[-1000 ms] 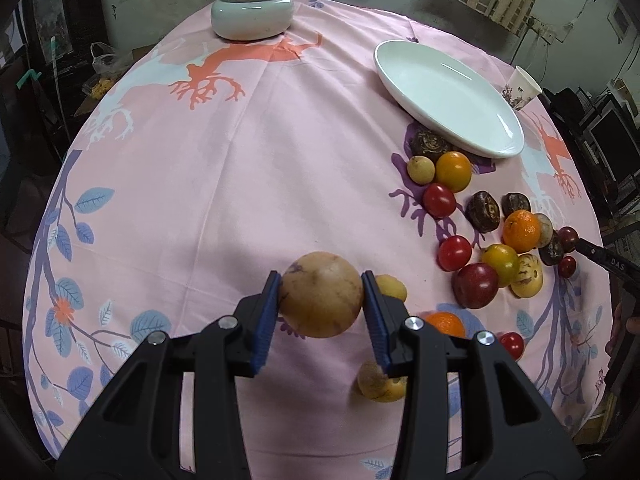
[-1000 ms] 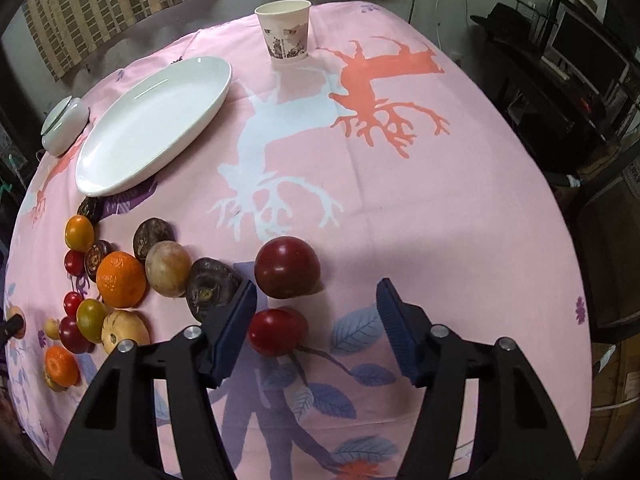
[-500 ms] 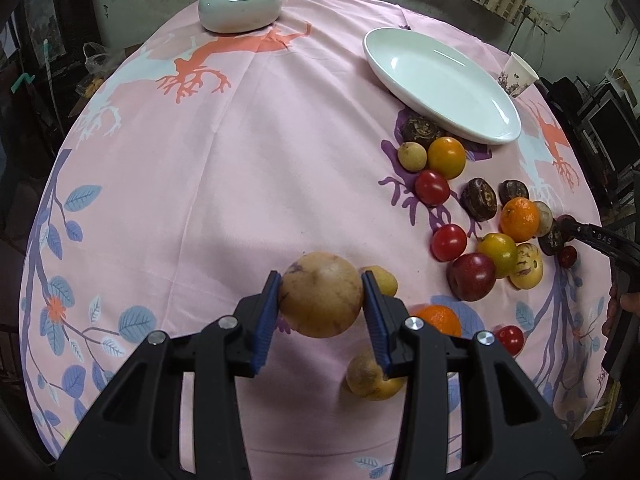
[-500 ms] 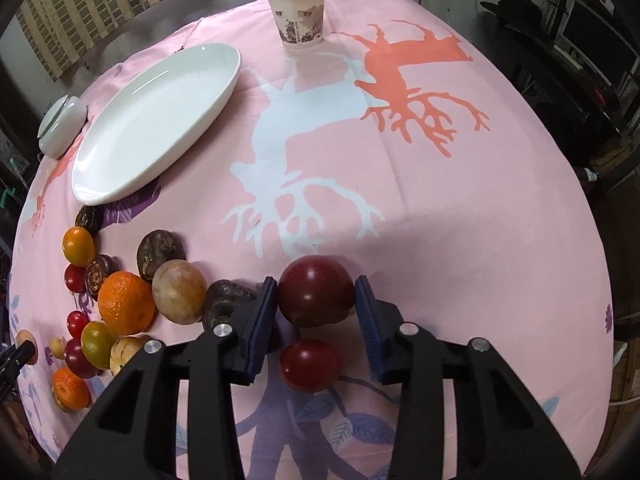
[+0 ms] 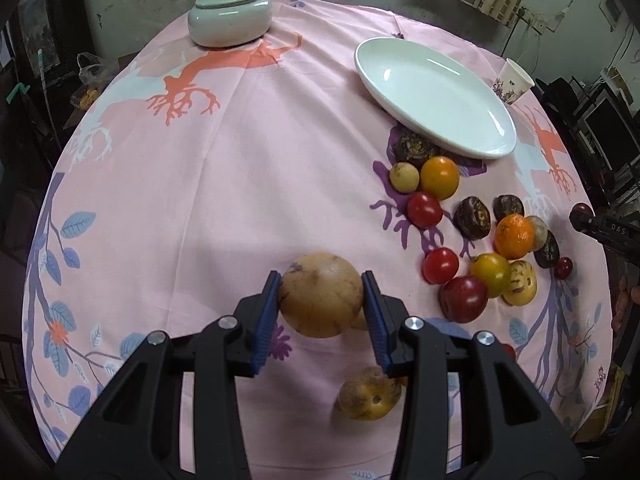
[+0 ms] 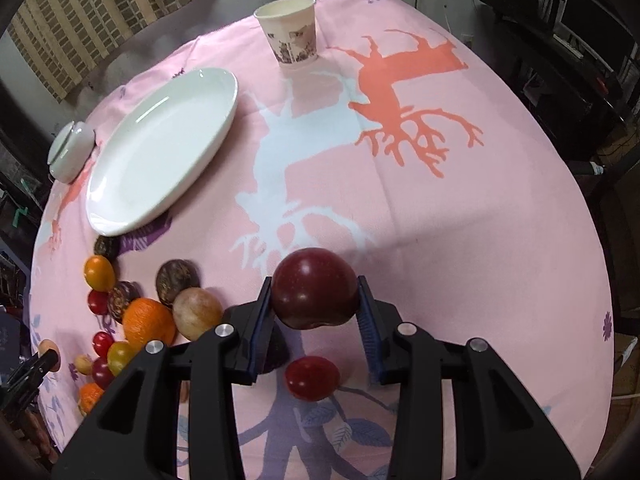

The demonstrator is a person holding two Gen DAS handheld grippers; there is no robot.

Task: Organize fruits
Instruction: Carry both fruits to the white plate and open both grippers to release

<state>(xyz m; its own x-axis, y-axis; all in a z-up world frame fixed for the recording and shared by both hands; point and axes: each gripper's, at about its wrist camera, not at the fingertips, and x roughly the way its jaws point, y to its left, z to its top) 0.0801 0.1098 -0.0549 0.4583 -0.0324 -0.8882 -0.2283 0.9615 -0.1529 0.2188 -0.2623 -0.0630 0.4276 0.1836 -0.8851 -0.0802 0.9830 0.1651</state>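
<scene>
My left gripper (image 5: 321,312) is shut on a large tan round fruit (image 5: 320,294) and holds it above the pink tablecloth. My right gripper (image 6: 316,316) is shut on a dark red apple-like fruit (image 6: 314,286), lifted off the cloth. An empty white oval plate (image 5: 434,94) lies at the far right in the left wrist view and at the far left in the right wrist view (image 6: 160,148). Several loose fruits lie below the plate: an orange (image 5: 514,236), red tomatoes (image 5: 424,209), dark wrinkled fruits (image 5: 474,216). A small red fruit (image 6: 312,378) lies under my right gripper.
A pale lidded ceramic bowl (image 5: 229,14) stands at the far edge. A paper cup (image 6: 290,32) stands beyond the plate. A yellow-brown fruit (image 5: 370,394) lies under my left gripper. The round table falls away to dark clutter all around.
My right gripper closed on the dark red fruit and lifted it off the cloth. My left gripper kept holding the tan fruit and moved a little forward.
</scene>
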